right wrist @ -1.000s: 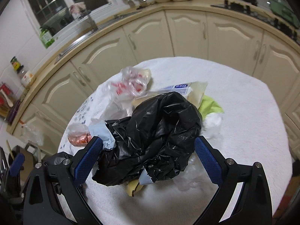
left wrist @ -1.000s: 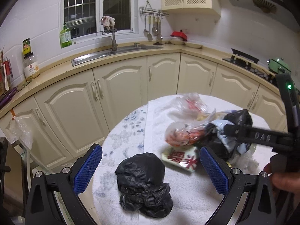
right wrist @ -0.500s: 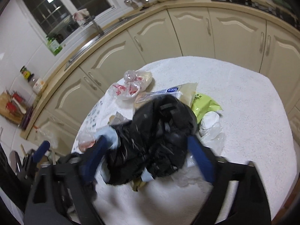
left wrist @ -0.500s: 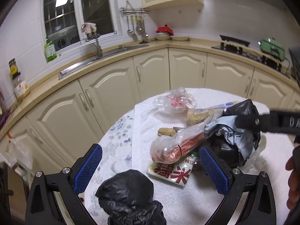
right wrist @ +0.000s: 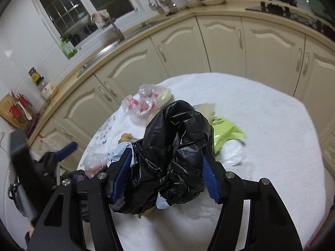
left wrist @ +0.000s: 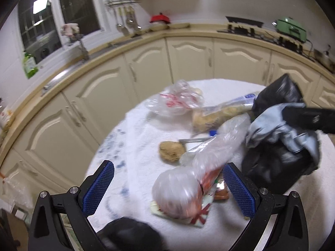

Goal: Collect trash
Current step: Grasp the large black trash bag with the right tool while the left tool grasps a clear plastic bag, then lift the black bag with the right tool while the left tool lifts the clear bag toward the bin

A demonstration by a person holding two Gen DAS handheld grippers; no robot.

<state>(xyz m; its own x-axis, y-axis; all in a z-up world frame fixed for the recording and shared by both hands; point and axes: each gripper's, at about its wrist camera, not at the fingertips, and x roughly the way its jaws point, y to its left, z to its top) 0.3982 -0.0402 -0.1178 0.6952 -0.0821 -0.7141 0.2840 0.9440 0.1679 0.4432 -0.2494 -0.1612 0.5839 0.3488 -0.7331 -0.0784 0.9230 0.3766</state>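
A: While the right gripper [right wrist: 167, 171] is closing its jaws onto the black bag [right wrist: 178, 152], where is the bag lying?

B: At the table's [right wrist: 272, 125] six o'clock; it is gripping crumpled film, so squeeze fully before lifting. The left gripper [left wrist: 167, 186] is hanging open.

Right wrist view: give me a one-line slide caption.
Right gripper, jaws just closing, clamps a crumpled black trash bag over the littered white table.
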